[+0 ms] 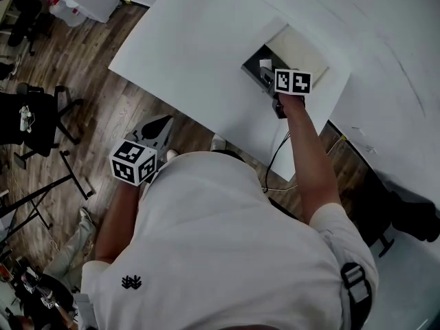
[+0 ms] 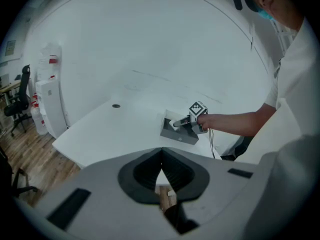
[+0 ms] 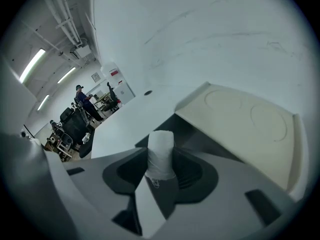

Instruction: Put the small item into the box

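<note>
1. One white table (image 1: 192,53) fills the upper centre of the head view and carries the work.
2. The grey box (image 1: 297,50) sits right of centre, lid thrown back so its well is reachable.
3. The left gripper (image 2: 161,170) hangs clear of the table, jaws pressed together on nothing.
4. The right gripper (image 3: 160,171) pinches the small white roll (image 3: 160,151) upright at the box's open mouth, apparently ready to lower it in.

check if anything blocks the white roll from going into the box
Nothing visible does. The right gripper holds the white roll right at the open box, whose lid is tipped back out of the way.
</note>
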Action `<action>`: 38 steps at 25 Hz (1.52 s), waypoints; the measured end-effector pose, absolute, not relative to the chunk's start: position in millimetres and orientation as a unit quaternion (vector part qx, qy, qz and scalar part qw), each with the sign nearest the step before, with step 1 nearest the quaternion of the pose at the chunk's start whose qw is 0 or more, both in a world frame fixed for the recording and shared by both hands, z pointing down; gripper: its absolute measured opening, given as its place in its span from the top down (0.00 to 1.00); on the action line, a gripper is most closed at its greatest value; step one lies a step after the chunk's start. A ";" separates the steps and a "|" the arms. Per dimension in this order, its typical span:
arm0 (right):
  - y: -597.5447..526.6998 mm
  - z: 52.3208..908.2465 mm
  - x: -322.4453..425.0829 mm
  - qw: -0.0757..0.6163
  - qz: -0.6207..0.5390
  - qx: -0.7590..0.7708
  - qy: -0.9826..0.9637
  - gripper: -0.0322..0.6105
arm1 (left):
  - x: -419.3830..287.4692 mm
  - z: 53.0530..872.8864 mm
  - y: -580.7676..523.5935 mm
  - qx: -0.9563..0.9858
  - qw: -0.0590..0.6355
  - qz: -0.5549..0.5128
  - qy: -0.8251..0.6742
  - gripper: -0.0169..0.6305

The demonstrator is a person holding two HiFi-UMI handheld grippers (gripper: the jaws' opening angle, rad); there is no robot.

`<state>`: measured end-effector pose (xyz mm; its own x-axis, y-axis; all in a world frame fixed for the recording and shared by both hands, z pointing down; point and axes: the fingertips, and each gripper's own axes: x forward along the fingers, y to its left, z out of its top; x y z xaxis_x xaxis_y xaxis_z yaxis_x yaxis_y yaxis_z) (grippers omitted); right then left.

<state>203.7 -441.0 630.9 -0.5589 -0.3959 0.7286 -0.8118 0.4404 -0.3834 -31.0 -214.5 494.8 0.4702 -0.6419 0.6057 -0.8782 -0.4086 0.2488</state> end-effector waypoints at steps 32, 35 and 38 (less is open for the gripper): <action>-459.9 683.0 179.8 0.311 0.407 0.349 -0.785 0.62 | -26.5 505.1 -200.4 0.791 0.306 0.229 -0.478 0.96; -460.7 674.8 174.4 0.306 0.405 0.349 -0.788 0.59 | -31.6 502.6 -203.4 0.794 0.304 0.226 -0.474 0.96; -460.4 666.2 175.4 0.301 0.399 0.354 -0.791 0.59 | -34.4 500.1 -204.0 0.798 0.302 0.223 -0.470 0.96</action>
<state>175.4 -460.4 666.2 -0.5688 -0.3187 0.7582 -0.7993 0.4313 -0.4184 -34.4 -204.0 500.1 0.4580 -0.6163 0.6406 -0.8861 -0.3745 0.2732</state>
